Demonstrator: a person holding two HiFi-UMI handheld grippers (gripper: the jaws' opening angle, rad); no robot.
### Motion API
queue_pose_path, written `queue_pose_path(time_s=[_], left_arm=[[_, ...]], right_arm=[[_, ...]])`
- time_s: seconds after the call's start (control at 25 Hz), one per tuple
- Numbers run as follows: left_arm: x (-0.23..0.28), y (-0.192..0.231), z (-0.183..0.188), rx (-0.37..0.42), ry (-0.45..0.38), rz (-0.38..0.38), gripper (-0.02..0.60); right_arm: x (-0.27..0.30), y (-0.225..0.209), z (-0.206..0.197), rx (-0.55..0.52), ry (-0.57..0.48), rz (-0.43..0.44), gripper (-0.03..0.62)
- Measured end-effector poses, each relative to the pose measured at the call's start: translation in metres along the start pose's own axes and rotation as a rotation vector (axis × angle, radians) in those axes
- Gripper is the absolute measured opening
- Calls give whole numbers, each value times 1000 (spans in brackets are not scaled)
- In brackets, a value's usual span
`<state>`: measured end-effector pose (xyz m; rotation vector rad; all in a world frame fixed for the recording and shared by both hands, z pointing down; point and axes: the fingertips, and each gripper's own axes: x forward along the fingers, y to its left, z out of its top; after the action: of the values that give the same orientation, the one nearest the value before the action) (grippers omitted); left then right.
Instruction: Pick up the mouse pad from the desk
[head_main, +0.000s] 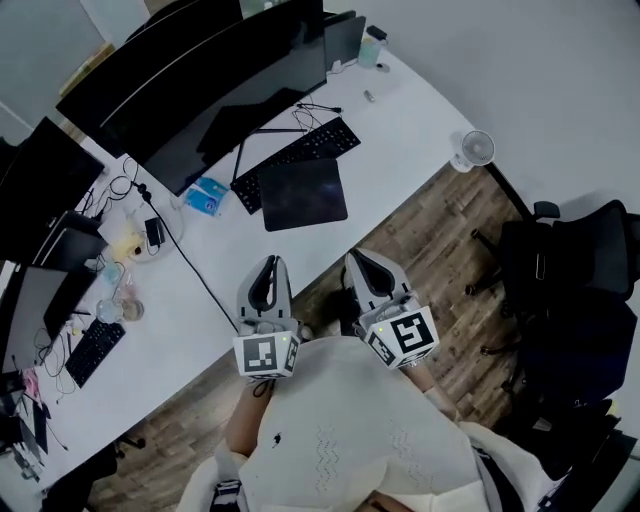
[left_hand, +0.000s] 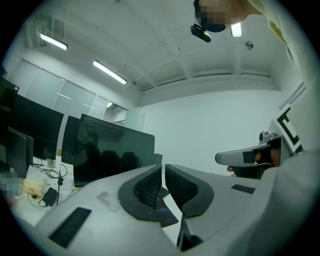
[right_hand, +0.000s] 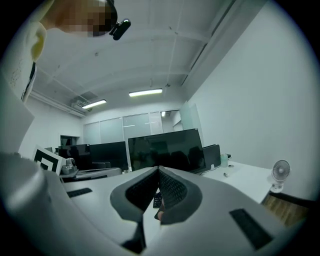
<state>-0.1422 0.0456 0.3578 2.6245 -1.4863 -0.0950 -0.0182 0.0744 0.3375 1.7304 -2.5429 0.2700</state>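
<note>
You hold the left gripper (head_main: 269, 264) and right gripper (head_main: 358, 258) back, jaws together and empty, while the mouse pad (head_main: 303, 193) lies untouched on the desk (head_main: 400, 130).

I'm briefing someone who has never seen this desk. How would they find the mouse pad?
On the long white desk, find the big dark monitor and the black keyboard in front of it. The mouse pad lies next to that keyboard, toward the desk's near edge: a flat, plain dark square without keys.
</note>
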Motion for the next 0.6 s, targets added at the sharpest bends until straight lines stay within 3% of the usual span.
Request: queue_pose_path(time_s=[0.4, 0.6], left_arm=[[66, -12, 9, 4, -19, 109, 31], [87, -22, 7, 2, -9, 199, 31]], right_arm=[[52, -60, 17, -12, 41, 163, 1], [69, -83, 23, -20, 56, 251, 1]])
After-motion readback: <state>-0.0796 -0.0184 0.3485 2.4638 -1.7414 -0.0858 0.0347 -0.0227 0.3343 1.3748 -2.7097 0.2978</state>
